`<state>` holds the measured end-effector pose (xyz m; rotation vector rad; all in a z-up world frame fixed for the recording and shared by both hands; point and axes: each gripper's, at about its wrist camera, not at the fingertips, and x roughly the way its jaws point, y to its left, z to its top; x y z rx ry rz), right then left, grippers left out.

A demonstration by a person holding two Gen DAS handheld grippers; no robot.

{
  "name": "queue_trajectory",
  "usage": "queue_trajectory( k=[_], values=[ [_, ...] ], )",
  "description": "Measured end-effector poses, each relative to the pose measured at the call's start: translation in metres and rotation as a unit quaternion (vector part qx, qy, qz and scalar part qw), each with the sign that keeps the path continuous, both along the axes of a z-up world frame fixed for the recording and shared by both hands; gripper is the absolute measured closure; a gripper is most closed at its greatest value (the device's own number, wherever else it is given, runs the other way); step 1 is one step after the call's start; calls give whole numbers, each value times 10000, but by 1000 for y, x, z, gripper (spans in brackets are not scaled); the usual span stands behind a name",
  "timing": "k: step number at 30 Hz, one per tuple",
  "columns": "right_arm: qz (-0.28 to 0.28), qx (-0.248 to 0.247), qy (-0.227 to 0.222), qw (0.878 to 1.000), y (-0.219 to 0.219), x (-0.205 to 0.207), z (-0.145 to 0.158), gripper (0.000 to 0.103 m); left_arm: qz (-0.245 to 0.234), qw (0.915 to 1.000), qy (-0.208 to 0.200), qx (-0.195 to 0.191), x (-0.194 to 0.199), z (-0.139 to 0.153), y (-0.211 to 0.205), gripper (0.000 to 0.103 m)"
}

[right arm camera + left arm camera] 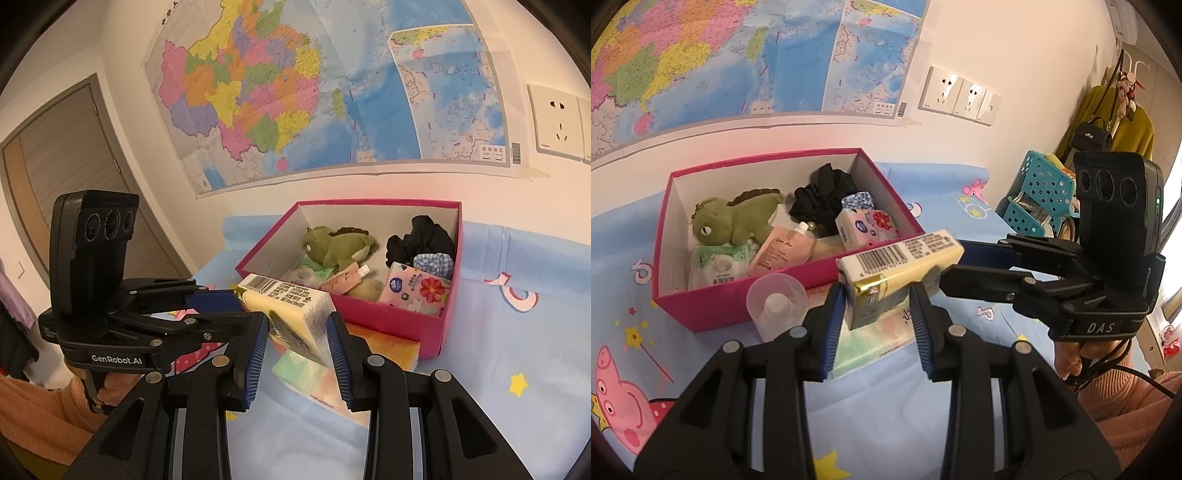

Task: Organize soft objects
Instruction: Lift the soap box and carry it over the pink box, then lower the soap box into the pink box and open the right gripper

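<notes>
A person in an orange-pink knitted sleeve [1137,413] holds two black handheld grippers over a bed spread with a light blue cartoon pig sheet [879,398]. Both grippers clamp the same thing from opposite ends: a yellow tissue pack [901,273] with a barcode on its upper face, held in the air just in front of a pink cardboard box [713,314].

The left gripper [878,314] has its blue ribbed pads pressed on one end of the pack. The right gripper [298,343] grips the other end the same way, its jaws narrowed onto the pack's sides. Seen from the left camera, the right gripper reaches in from the right, with a hand [1071,358] around its handle.

The open box sits on the sheet near the wall. Inside lie a green plush dinosaur [735,218], a black bundle of cloth [823,195], a blue checked scrunchie [857,201], a flowered tissue pack [866,227], a pink spouted pouch [781,249] and a white and green wipes packet [714,264].

On the sheet beneath the held pack rests a pastel green and pink sponge block [314,380], with an orange sponge [384,343] just beside the box. A clear bottle with a cup-shaped cap [775,306] stands against the box's front wall.

A large colourful wall map [314,92] hangs above the bed, with wall sockets [960,96] to its right. A teal perforated basket [1038,195] stands past the bed's far corner.
</notes>
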<state>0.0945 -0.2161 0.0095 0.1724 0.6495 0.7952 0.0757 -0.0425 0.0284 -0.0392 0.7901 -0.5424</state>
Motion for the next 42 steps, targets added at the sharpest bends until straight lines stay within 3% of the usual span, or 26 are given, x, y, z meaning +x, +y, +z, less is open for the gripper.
queue_trajectory(
  k=[42],
  values=[
    [-10,32,-76,10000,15,30,12,68,168,9998,42,-136,34,5,16,66]
  ],
)
